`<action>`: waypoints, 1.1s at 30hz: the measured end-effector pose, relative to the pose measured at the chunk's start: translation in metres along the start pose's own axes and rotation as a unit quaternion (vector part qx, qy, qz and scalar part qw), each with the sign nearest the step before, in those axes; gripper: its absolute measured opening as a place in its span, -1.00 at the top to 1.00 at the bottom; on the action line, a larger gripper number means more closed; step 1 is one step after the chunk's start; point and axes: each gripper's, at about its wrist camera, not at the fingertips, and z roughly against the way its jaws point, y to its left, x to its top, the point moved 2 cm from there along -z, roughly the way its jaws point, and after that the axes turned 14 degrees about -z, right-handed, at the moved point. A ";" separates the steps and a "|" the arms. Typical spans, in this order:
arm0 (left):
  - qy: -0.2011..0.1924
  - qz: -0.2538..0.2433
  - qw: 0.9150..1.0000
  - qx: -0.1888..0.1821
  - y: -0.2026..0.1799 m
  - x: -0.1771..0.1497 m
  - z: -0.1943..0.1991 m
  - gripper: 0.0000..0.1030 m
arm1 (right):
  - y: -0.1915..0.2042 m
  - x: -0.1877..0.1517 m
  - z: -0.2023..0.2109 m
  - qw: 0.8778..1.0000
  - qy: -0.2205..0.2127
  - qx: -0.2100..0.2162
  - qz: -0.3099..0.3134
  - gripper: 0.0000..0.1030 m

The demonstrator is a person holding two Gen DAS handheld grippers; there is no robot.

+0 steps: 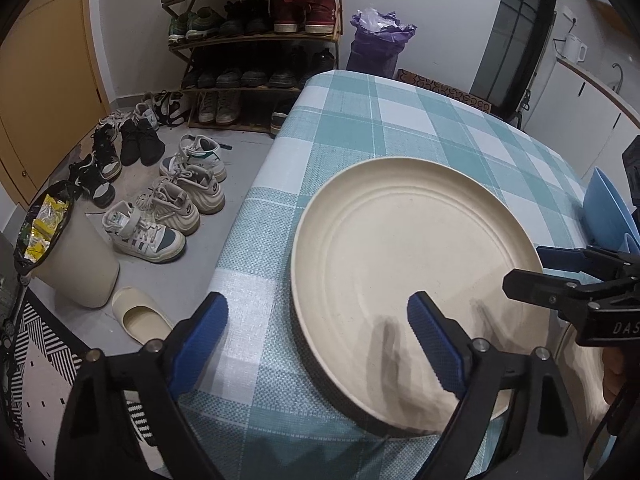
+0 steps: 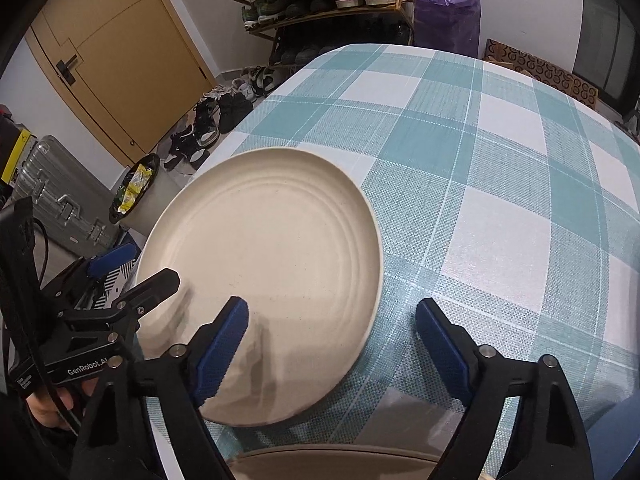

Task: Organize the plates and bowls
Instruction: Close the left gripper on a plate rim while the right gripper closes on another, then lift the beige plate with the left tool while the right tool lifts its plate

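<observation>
On the table with the teal and white checked cloth (image 2: 500,128) lies a big round cream plate (image 2: 272,248), close to the near left edge. Both claws hang over it with jaws apart, gripping nothing: the left gripper (image 1: 318,344) straddles its left rim, the right gripper (image 2: 332,340) its right rim. Behind stand a wooden shoe rack (image 1: 256,36), a yellow door (image 2: 116,60) and a purple bag (image 2: 446,8).

Black-framed left claw (image 1: 318,340) and right claw (image 2: 332,344), ribbed blue pads, silver screws, white lettering.
</observation>
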 end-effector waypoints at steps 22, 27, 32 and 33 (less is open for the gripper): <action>0.007 -0.006 1.000 -0.018 -0.003 -0.008 -0.001 0.36 | -0.005 -0.006 -0.001 1.000 0.000 -0.010 -0.009 0.05; 0.007 -0.011 1.000 -0.020 -0.004 -0.009 -0.002 0.53 | -0.006 -0.008 0.000 1.000 0.001 -0.012 -0.009 0.27; 0.006 -0.011 1.000 -0.017 -0.004 -0.011 0.000 0.57 | -0.005 -0.011 0.000 1.000 0.001 -0.013 -0.005 0.49; 0.006 -0.011 1.000 -0.016 -0.004 -0.011 0.001 0.58 | -0.005 -0.011 0.000 1.000 -0.001 -0.017 -0.002 0.52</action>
